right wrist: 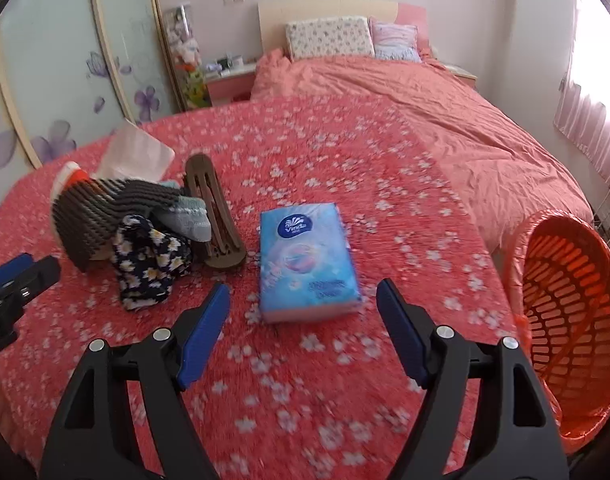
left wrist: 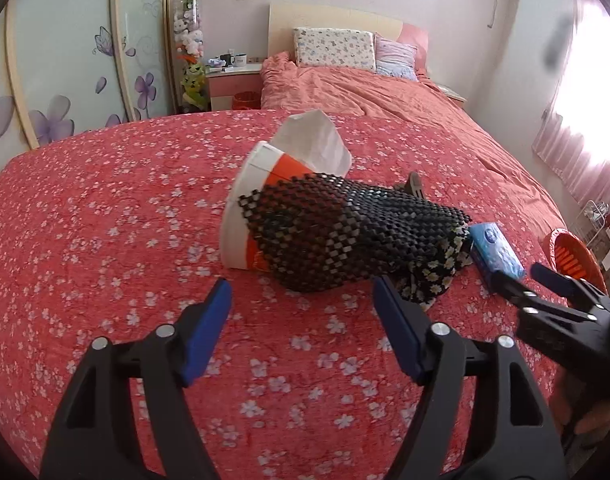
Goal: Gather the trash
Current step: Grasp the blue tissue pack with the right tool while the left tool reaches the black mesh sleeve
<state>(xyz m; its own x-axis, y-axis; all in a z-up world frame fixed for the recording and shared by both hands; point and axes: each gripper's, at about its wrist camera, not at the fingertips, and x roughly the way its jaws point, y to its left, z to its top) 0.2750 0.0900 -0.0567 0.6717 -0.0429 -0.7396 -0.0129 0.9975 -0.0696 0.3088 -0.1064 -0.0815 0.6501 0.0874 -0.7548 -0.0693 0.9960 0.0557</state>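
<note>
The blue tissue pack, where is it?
The blue plastic tissue pack lies flat on the red flowered bedspread, between the brown hair clip and orange basket.

I see a white-and-orange paper cup [left wrist: 251, 200] on its side, half under black mesh [left wrist: 345, 232]; white tissue [left wrist: 317, 140] behind it, possibly touching; orange basket [right wrist: 569, 316] tilted at the edge.

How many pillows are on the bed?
2: a flower-print pillow leaning against the headboard, and a pink striped pillow beside it on the window side. Others may be hidden behind them.
</note>
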